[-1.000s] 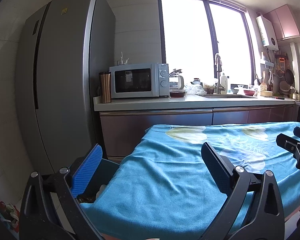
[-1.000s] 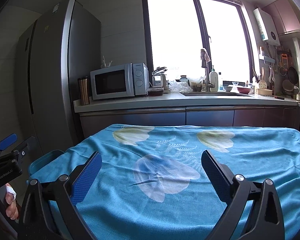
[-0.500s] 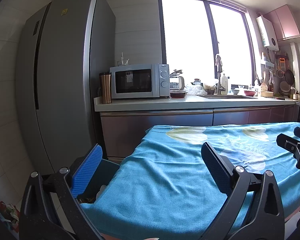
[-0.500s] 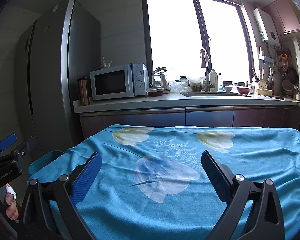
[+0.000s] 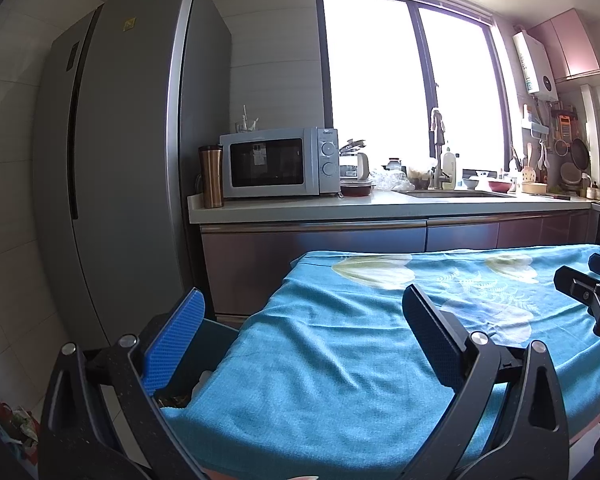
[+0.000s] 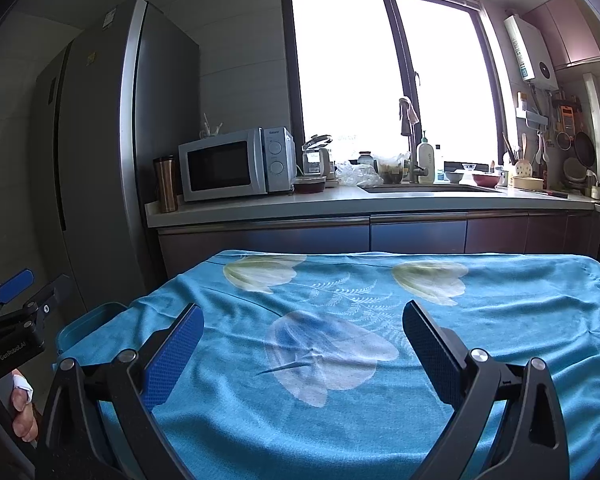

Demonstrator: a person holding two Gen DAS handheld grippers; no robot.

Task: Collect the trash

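Kitchen, daylit by a large overexposed window (image 6: 384, 80) above the counter (image 6: 340, 204). Tall grey refrigerator (image 5: 132, 152) stands left of it, just beside the microwave (image 5: 278, 162). Blue floral tablecloth (image 6: 360, 320) covers the foreground table; walls pale tile.

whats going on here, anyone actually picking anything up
Not at this moment. A person holds the left gripper and the right gripper over a table with a blue floral cloth, both open and empty. No trash shows on the cloth. A teal bin sits at the table's left end with some scraps inside, and litter lies on the floor.
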